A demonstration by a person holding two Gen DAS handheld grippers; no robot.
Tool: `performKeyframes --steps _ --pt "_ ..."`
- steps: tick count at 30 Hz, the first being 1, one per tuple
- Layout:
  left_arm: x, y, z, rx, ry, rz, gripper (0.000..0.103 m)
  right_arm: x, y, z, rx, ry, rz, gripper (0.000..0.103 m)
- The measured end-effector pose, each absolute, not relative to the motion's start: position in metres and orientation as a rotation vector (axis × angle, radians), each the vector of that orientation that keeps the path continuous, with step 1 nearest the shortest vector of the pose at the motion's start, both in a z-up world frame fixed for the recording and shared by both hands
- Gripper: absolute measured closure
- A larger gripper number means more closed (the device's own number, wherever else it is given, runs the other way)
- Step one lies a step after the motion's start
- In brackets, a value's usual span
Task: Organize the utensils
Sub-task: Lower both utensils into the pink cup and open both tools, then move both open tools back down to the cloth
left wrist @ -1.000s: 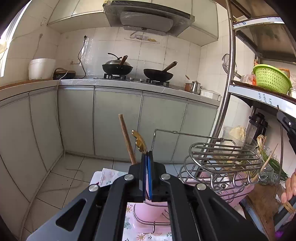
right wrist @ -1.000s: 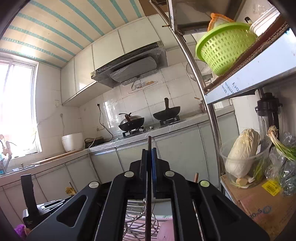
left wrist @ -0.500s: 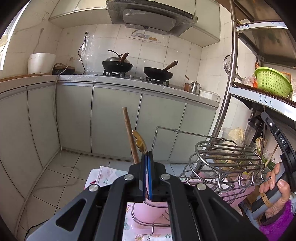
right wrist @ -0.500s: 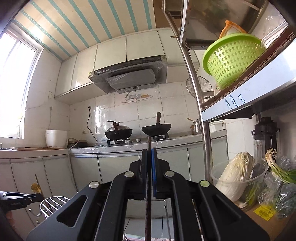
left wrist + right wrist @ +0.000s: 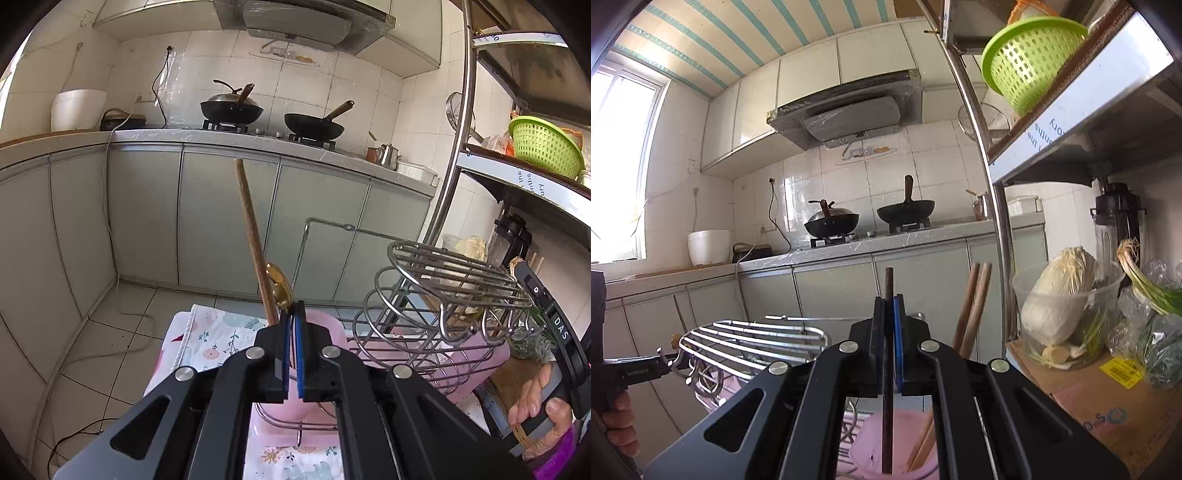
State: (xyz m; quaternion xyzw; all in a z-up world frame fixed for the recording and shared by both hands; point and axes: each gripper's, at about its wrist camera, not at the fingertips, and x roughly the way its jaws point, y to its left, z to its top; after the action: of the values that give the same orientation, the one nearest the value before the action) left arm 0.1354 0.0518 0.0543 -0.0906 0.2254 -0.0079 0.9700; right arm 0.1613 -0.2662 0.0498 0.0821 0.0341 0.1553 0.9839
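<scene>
Right up front: the right gripper (image 5: 889,306) is clamped shut on a single dark chopstick (image 5: 888,369), held upright, its lower end down inside the pink holder (image 5: 886,443)
Left side: the left gripper (image 5: 293,321) has its pads pressed together at the neck of a gold spoon (image 5: 279,283) – whether it really pinches it I can't tell for sure
How it handles: the chopstick looks thin, stiff and light, probably smooth, so it could pivot in the pads – grabbing it around the middle like this seems the sane choice
In the holder already: two lighter wooden chopsticks (image 5: 971,306) lean just beside the dark one
Also there: a long wooden handle (image 5: 253,236) stands up out of the pink cup (image 5: 325,328) in the left view
Next to that: a wire dish rack (image 5: 443,288) over a pink tray, all on a floral cloth (image 5: 214,339)
Off to the right: a clear tub with a cabbage (image 5: 1060,291) and green onions on a cardboard box
Higher up: a green basket (image 5: 1030,59) on the metal shelf
Far end: grey cabinets, two black woks (image 5: 273,114) on the stove, range hood, white tile, a window at left
</scene>
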Motion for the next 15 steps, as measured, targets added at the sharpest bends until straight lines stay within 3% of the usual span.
performKeyframes --steps 4,7,9,11,15 --pt "0.133 0.050 0.050 -0.186 0.491 -0.036 0.098 0.160 -0.267 0.040 0.161 0.169 0.331 0.098" --pt "0.130 0.048 0.050 -0.177 0.507 -0.053 0.080 0.160 -0.267 0.036 0.165 0.240 0.350 0.095" --pt "0.127 0.047 0.051 -0.170 0.509 -0.061 0.078 0.159 -0.269 0.034 0.175 0.274 0.364 0.076" --pt "0.126 0.046 0.052 -0.166 0.515 -0.070 0.078 0.156 -0.272 0.031 0.194 0.295 0.373 0.064" --pt "0.121 0.045 0.052 -0.166 0.530 -0.082 0.078 0.147 -0.279 0.026 0.207 0.332 0.367 0.063"
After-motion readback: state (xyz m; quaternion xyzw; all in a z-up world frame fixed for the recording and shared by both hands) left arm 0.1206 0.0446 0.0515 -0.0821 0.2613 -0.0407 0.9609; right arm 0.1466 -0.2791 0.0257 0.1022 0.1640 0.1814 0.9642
